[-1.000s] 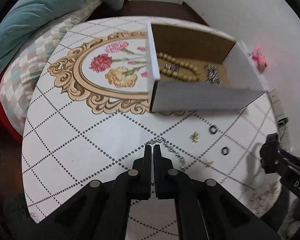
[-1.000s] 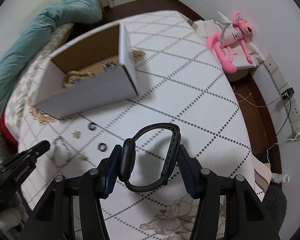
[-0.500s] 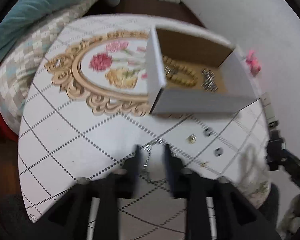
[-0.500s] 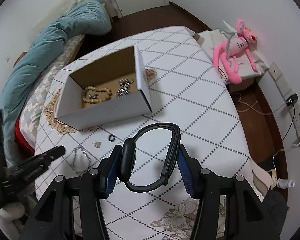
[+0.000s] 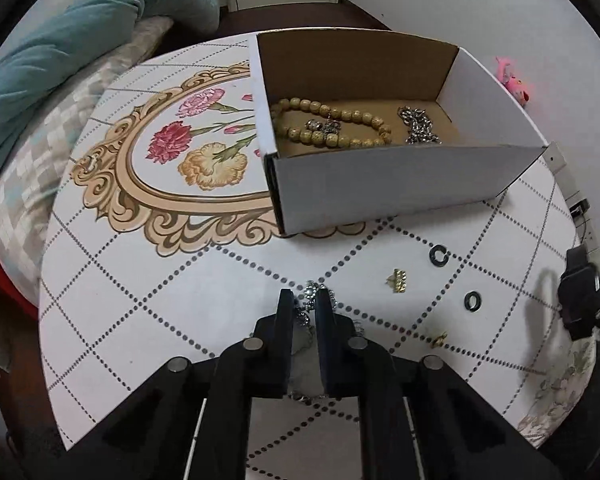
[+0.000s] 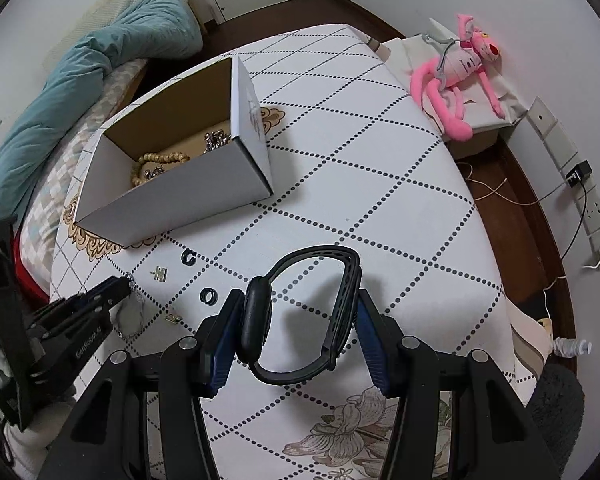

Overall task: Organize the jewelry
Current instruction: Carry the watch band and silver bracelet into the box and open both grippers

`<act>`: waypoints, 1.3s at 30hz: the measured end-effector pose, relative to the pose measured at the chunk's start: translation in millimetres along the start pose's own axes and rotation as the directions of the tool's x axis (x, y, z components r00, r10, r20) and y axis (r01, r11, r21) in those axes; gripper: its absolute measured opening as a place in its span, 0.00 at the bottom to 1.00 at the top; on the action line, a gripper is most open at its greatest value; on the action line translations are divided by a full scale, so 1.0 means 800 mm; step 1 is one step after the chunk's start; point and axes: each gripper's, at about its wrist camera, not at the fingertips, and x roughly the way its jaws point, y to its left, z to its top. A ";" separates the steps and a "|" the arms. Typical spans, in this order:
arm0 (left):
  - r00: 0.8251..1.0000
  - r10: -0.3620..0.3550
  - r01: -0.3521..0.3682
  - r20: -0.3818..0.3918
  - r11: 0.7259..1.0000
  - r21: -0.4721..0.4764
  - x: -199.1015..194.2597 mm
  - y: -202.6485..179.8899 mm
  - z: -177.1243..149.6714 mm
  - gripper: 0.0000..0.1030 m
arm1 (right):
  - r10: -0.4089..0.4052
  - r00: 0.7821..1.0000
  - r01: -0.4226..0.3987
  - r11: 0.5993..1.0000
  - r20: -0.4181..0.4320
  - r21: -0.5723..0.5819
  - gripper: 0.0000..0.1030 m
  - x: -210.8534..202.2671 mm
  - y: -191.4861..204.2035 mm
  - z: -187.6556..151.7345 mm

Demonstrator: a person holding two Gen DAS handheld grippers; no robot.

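Note:
A white cardboard box (image 5: 400, 184) stands on the table and holds a wooden bead bracelet (image 5: 332, 128) and a silver chain (image 5: 418, 124); the box also shows in the right wrist view (image 6: 180, 196). A silver chain bracelet (image 5: 310, 300) lies on the tablecloth between the slightly parted fingers of my left gripper (image 5: 304, 300), seen low over the chain in the right wrist view (image 6: 120, 284). Two black rings (image 5: 439, 254) (image 5: 473, 300) and gold earrings (image 5: 397, 280) lie to the right. My right gripper (image 6: 296, 316) is shut on a black wristband (image 6: 304, 316) above the table.
The round table (image 6: 380, 160) has a white cloth with a dotted diamond pattern and a floral medallion (image 5: 172, 152). A teal duvet (image 6: 80, 80) lies on a bed at the left. A pink plush toy (image 6: 456, 76) and a wall power strip (image 6: 592, 208) are at the right.
My left gripper opened slightly and came down around the silver chain bracelet. My right gripper rose and pulled back with the wristband, widening its view of the table.

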 end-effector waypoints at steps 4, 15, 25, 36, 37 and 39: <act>0.999 -0.036 0.035 -0.007 0.999 -0.025 -0.005 0.009 -0.007 0.08 | 0.014 1.000 -0.014 1.000 -0.003 -0.019 0.55 -0.002 0.009 0.000; 0.988 -0.141 0.149 0.064 0.976 -0.157 -0.073 0.047 -0.024 0.08 | 0.097 0.995 -0.095 0.994 0.025 -0.057 0.55 -0.034 0.031 0.007; 0.943 -0.252 0.282 0.219 0.952 -0.117 -0.167 0.038 0.056 0.08 | 0.175 0.981 -0.164 0.980 0.086 -0.116 0.54 -0.077 0.062 0.061; 0.941 -0.296 0.313 0.163 0.945 -0.095 -0.127 0.031 0.152 0.08 | 0.143 0.989 -0.135 0.969 0.023 -0.207 0.54 -0.034 0.084 0.174; 0.946 -0.291 0.306 0.144 0.946 -0.101 -0.116 0.032 0.155 0.08 | 0.133 0.991 -0.127 0.966 0.010 -0.224 0.54 -0.026 0.087 0.182; 0.953 -0.285 0.295 0.105 0.950 -0.104 -0.099 0.032 0.157 0.08 | 0.112 0.994 -0.112 0.962 -0.016 -0.247 0.54 -0.012 0.091 0.191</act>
